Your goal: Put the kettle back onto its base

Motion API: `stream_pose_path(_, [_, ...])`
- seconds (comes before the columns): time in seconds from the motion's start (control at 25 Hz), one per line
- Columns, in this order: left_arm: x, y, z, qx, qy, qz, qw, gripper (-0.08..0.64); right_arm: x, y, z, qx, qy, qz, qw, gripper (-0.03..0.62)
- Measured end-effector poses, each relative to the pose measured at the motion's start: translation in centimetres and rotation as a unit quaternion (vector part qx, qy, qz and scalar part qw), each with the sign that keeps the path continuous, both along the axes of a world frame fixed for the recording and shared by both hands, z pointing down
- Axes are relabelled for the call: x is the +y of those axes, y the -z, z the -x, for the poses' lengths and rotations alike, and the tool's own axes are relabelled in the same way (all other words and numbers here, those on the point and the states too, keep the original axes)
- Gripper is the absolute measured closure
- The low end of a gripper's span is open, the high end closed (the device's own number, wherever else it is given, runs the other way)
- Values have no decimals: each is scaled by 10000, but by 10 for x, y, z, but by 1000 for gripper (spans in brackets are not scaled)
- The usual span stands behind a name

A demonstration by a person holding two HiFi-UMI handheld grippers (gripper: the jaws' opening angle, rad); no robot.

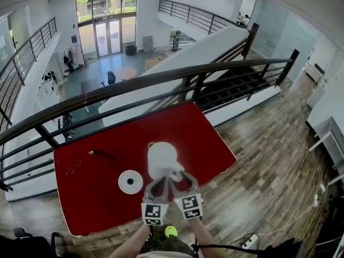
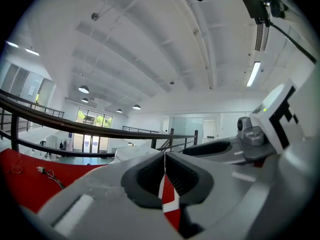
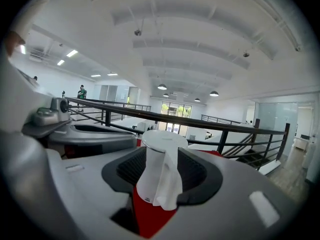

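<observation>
The white kettle [image 1: 161, 157] stands upright on the red table [image 1: 97, 198], its handle turned toward me. Its round white base [image 1: 130, 181] lies apart from it, just to the left, with nothing on it. My right gripper [image 1: 183, 176] is at the handle. In the right gripper view the kettle [image 3: 160, 169] rises between the spread jaws of the right gripper [image 3: 167, 155], with a gap on each side. My left gripper [image 1: 159, 183] hangs beside it, near the kettle's front, and its jaws [image 2: 165, 156] are shut on nothing.
A dark cable [image 1: 102, 155] and a small wire item [image 1: 72, 168] lie at the table's far left. A black railing [image 1: 161, 79] runs behind the table above a drop to the lower floor. Wooden floor [image 1: 258, 160] lies to the right.
</observation>
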State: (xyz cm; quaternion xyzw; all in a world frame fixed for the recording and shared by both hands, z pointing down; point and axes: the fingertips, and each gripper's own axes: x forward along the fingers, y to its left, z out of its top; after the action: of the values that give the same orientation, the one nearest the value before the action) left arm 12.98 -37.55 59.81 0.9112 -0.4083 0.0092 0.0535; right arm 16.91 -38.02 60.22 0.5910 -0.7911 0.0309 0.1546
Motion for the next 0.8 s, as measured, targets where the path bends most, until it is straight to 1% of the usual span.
stream_pose_path(0.12, [-3,-11,-11,-73,-17,49,10000,546,-5,-12,-15,23,-130,137,9998,393])
stream_pose_path(0.24, [-6,-19,-19,-113,-3,92,9999,546,-9,-20,-23,41,-161,231,9996,385])
stream_pose_path(0.48, [-16,-27,-29,-102,76,211,9997,529,-18,-34,-33,-67,-133,414,9990,382])
stream_pose_path(0.68, [-24,-45,-36,-232,83,414,9988,528,-27,-50,-38,-189,-40,651,9977,384])
stream_pose_path(0.8, [-26,-52,-36,-329,96,487,9982,528,-31,-57,-37,-196,19,760,9969,399])
